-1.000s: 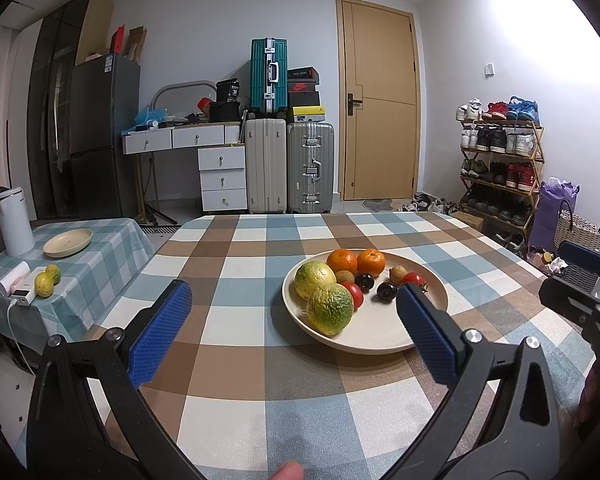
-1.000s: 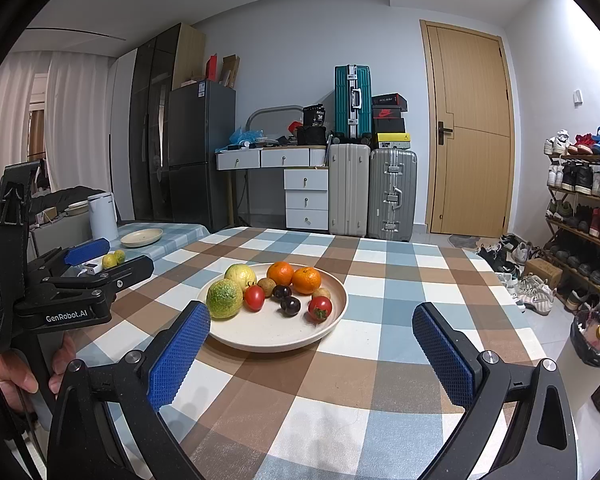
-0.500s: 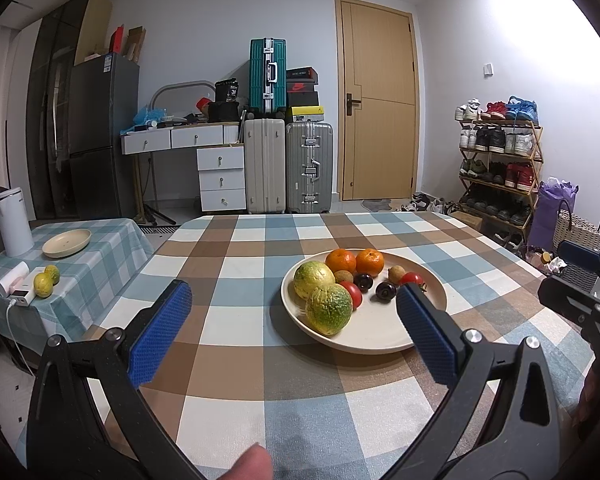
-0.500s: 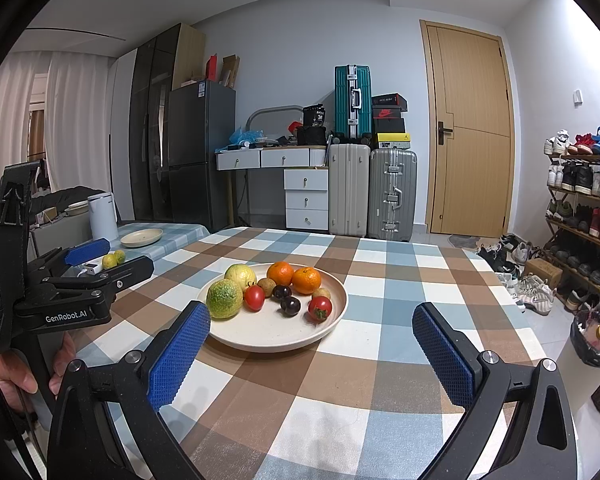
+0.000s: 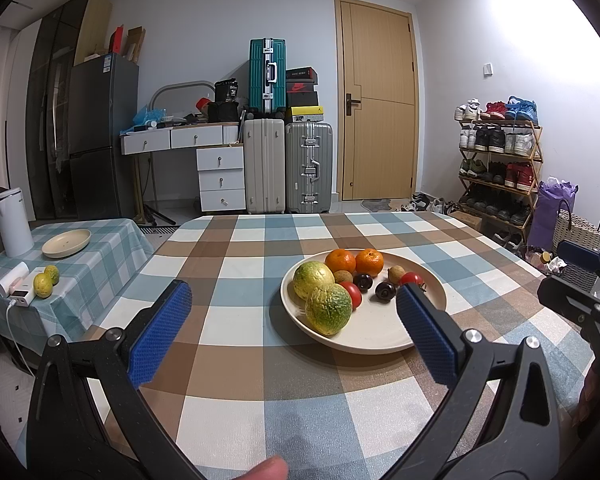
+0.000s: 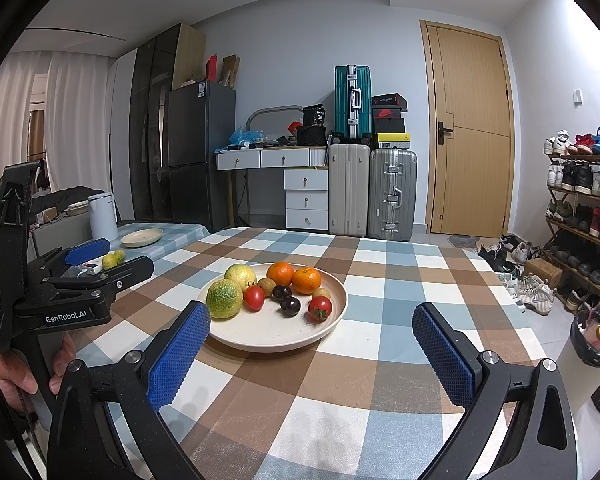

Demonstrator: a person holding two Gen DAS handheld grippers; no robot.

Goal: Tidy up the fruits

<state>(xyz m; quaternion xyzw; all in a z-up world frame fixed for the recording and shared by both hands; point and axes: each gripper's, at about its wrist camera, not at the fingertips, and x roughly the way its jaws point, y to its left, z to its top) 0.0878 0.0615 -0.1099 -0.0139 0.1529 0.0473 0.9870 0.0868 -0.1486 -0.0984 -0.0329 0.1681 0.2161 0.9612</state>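
A: Cream and round, the shallow ceramic plate point(image 5: 384, 342) sits on the worktop with the blue, brown and white checked cloth point(image 5: 236, 264), all the fruit heaped in it.

B: Which fruit faces us?

A: The bumpy green-yellow citrus point(image 5: 328, 314) lies nearest, a smoother yellow-green one point(image 5: 313, 280) behind it, two oranges point(image 5: 355, 261) at the far rim, with tomatoes and dark plums between.

B: And the claws?

A: The left claw point(image 5: 294, 320) is spread wide, empty, hovering short of the plate; the bumpy citrus lies straight ahead, slightly right of centre between its blue pads point(image 5: 162, 336). The right claw point(image 6: 312, 344) is also wide and empty, with the plate ahead and to its left.

B: So the left is better lined up?

A: I'd judge so. The citrus is roundish, no real long axis, so a straight push forward should bracket it.

B: Destination?

A: Perhaps the small empty plate point(image 5: 66, 243) on the side table, near two little yellow-green fruits point(image 5: 46, 280); that's a guess.
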